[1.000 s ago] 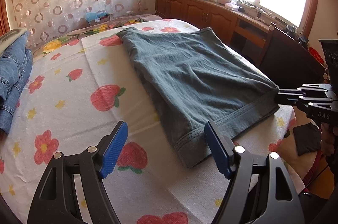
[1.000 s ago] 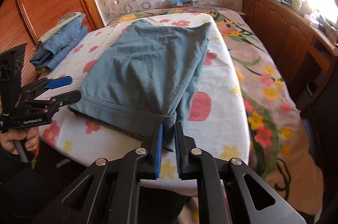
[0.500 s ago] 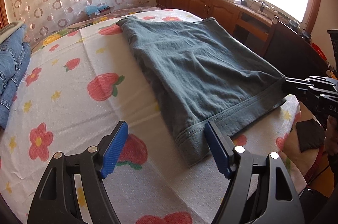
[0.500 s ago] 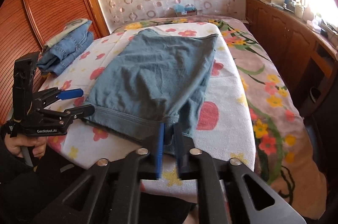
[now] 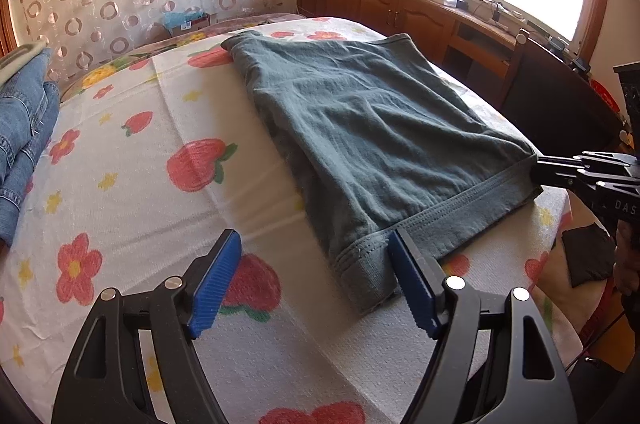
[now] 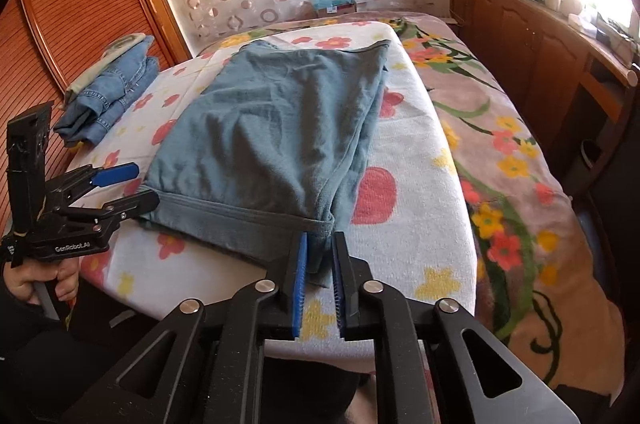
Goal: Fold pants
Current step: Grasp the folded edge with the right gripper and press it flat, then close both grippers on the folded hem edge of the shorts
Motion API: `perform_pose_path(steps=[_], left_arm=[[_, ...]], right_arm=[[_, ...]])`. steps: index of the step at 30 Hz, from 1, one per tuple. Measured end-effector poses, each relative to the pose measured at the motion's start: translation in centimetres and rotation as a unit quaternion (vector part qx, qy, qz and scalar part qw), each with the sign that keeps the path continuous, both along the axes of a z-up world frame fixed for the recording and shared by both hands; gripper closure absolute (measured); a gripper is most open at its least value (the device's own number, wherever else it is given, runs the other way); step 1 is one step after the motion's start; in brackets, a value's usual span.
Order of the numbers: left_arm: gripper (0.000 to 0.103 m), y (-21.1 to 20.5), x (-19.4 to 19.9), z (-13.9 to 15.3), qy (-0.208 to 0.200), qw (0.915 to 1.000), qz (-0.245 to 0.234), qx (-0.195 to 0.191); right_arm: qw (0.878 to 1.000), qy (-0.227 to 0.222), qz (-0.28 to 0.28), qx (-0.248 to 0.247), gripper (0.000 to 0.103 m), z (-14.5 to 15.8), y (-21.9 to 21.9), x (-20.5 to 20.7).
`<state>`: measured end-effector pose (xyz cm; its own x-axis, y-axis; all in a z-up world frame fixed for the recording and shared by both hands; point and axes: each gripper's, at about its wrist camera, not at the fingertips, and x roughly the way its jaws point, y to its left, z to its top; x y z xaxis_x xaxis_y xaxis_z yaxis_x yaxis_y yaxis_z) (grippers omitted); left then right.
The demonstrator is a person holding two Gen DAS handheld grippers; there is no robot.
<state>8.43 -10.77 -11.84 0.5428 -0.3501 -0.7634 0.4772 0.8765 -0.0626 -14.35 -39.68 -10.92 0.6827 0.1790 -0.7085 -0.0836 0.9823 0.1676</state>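
Your grey-green cotton pants lie folded flat on the white flower-and-strawberry printed sheet that covers the bed, with the stitched hem band along the near edge and the far end reaching toward the bed's head. In the right wrist view the same pants sit in the middle of the sheet, and a loose flap of the near right corner hangs down between your fingers.

Your right gripper has its blue-padded fingers drawn close together on that corner of the hem, pinching the fabric. From the left wrist view its black tip meets the corner at the bed's edge.

Your left gripper has its fingers spread wide. The right pad is just beside the near left corner of the hem band, and the left pad is over bare sheet. In the right wrist view this gripper sits at that corner with the fingers apart.

A stack of folded blue denim jeans rests near the far left edge of the bed, well apart from the pants.
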Motion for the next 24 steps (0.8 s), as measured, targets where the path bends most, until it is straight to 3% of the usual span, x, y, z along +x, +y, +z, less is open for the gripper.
perform_pose_path(steps=[2,5,10,22,24], left_arm=[[0.023,0.2,0.2,-0.1,0.005,1.0000,0.003,-0.007],[0.020,0.2,0.2,-0.2,0.005,0.9999,0.005,-0.009],[0.017,0.0,0.2,-0.3,0.001,0.9999,0.005,-0.009],[0.016,0.0,0.1,-0.2,0.004,1.0000,0.001,-0.008],[0.020,-0.1,0.0,-0.1,0.007,0.9999,-0.005,-0.011]], right_arm=[[1.000,-0.001,-0.001,-0.002,0.075,0.0,0.1,0.1],[1.000,0.000,-0.006,-0.006,0.070,-0.2,0.2,0.3],[1.000,-0.002,-0.003,0.011,0.069,-0.8,0.1,0.7],[1.000,-0.009,0.003,0.000,0.067,-1.4,0.8,0.7],[1.000,-0.010,0.002,0.000,0.067,-1.4,0.8,0.7]])
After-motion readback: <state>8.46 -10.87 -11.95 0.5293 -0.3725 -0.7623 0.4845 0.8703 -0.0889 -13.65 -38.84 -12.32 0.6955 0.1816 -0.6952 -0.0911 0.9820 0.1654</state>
